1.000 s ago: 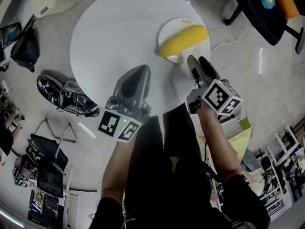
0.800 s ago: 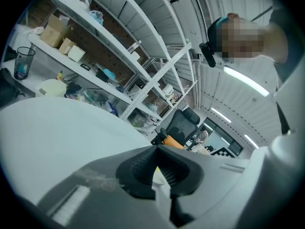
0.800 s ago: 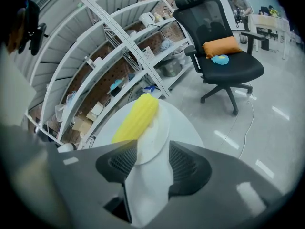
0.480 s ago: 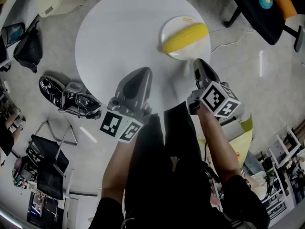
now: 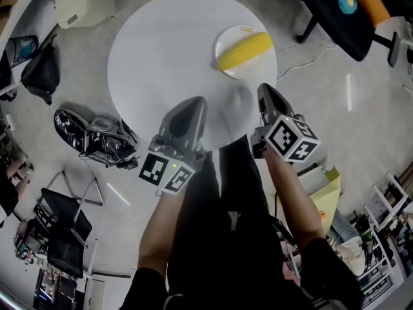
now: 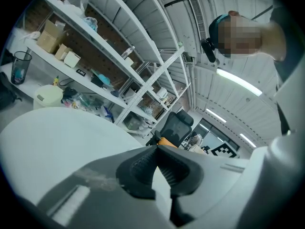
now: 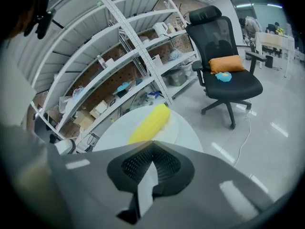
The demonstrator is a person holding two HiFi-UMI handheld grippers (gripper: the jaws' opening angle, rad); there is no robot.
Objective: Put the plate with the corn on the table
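Beyond the right fingers [image 5: 270, 103], just pressed together empty, the plate [image 5: 251, 70] with corn [image 5: 244, 50] rests on the bench [image 5: 161, 50]. Pressed together too, the left fingers [image 5: 186, 116] hold nothing; back both away gently.

right gripper [image 7: 153, 141]: jaws just closed, empty | corn [image 7: 150, 122] on plate [image 7: 176, 125] | table [image 7: 116, 134] beneath
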